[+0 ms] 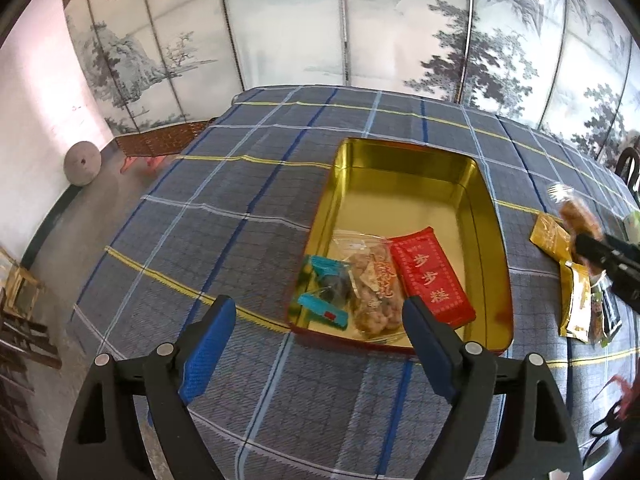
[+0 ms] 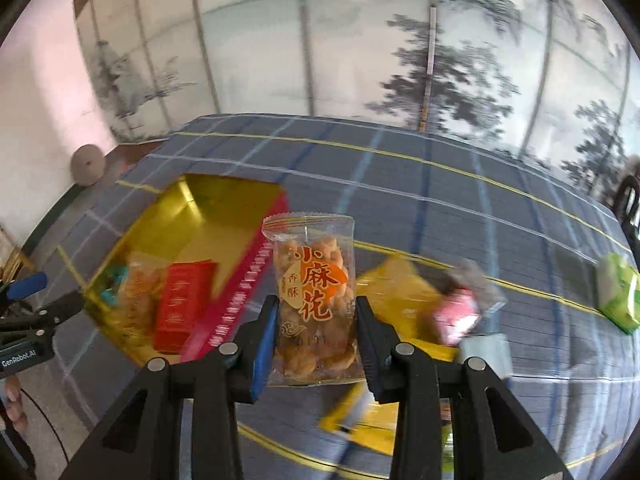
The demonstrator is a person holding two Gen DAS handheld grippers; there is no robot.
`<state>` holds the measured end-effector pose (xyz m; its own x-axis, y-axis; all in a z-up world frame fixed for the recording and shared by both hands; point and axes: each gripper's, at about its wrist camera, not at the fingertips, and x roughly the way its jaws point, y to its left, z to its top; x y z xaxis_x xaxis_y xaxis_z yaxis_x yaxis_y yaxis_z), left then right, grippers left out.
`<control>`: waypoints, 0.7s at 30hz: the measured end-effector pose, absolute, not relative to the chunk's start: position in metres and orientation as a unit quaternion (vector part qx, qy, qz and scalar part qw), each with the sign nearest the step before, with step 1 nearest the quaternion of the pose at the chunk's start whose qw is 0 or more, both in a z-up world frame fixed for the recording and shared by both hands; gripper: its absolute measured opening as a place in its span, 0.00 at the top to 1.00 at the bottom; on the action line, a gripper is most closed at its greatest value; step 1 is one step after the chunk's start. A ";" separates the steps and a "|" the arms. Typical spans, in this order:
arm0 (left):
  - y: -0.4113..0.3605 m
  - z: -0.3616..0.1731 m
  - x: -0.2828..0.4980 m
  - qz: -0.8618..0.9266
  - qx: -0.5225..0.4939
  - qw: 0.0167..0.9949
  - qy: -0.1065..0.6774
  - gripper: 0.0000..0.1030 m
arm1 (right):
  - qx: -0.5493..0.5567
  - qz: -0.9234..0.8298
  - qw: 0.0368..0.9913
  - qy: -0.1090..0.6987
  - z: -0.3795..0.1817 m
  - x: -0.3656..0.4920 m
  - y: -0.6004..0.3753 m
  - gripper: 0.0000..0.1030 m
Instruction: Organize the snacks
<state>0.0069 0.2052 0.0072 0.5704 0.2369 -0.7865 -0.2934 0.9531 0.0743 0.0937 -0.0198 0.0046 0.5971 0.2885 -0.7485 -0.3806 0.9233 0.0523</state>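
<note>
Blurred, hidden and cut-off parts

In the right wrist view the yellow packets and the pink packet on the bench are smeared, their print unreadable; the clear twist-snack bag hides part of them, and its lower sides are covered by the right tongs; the green packet is soft; in the left wrist view the same bag is a blur, the right tongs are cut by the frame edge, and the near rim of the tin is partly behind the left tongs.
</note>
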 end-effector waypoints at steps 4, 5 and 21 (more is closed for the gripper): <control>0.217 0.008 0.002 0.163 -0.041 0.883 0.438 0.19 | -0.057 0.209 0.883 0.416 -0.001 0.088 0.008 0.64; 0.221 0.008 0.001 0.166 -0.045 0.882 0.438 0.19 | -0.060 0.211 0.882 0.417 -0.002 0.086 0.012 0.64; 0.260 0.007 -0.018 0.202 -0.069 0.872 0.440 0.19 | -0.082 0.257 0.864 0.425 -0.014 0.074 0.078 0.64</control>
